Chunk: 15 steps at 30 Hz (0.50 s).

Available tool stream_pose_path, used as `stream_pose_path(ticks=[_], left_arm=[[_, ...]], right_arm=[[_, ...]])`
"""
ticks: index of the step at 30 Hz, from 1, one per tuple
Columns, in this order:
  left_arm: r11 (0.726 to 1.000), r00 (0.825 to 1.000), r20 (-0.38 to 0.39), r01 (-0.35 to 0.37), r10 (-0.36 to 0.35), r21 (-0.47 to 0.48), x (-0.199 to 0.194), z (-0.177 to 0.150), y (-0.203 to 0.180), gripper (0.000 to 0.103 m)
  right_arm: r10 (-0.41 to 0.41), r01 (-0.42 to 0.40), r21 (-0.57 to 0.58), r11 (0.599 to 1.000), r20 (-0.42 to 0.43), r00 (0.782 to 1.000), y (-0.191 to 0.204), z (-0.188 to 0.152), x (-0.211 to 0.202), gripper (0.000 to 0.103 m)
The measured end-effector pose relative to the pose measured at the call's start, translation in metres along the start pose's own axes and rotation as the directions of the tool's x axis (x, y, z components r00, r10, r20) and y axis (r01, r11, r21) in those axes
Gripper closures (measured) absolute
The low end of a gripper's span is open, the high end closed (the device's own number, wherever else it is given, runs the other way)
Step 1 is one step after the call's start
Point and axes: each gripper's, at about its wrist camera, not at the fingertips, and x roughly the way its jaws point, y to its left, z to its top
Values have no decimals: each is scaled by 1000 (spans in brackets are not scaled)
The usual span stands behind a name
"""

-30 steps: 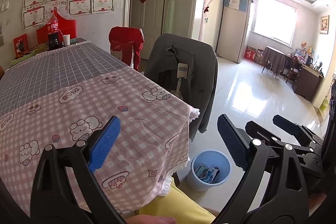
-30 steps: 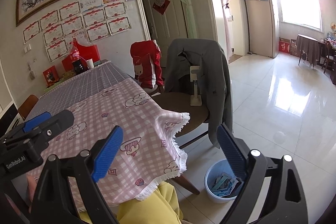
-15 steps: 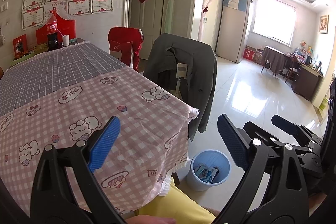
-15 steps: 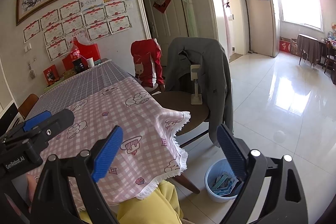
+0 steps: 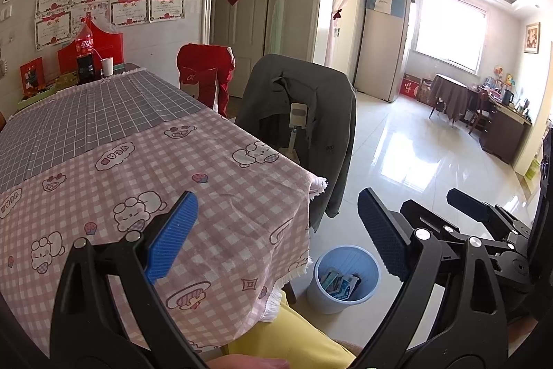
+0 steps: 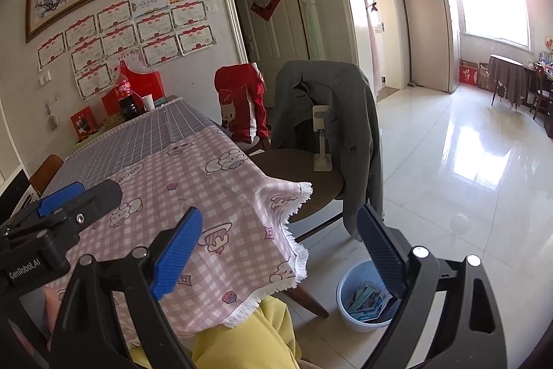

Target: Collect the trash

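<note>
Floor-standing blue bin (image 5: 344, 279) of trash (image 6: 366, 300) sits below both empty, wide-spread jaws, beside the table (image 5: 103, 161).

We see a table (image 5: 193, 161) on the left, a soda bottle (image 5: 84, 52) and cup (image 5: 107, 66) at its far end. Two chairs stand along its right side, the nearer chair (image 6: 304, 175) holding a phone stand (image 6: 321, 140). A wastebasket (image 5: 345, 279) with trash (image 5: 340, 280) inside sits on the floor by the table's near corner.
</note>
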Motion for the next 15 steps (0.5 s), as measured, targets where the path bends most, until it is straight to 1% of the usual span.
stream_pose_path(ticks=[15], left_arm=[[1000, 1000, -15, -8, 8, -4, 4, -2, 2, 10]], right_arm=[[2, -2, 2, 1000, -11, 1000, 0, 0, 2, 14]])
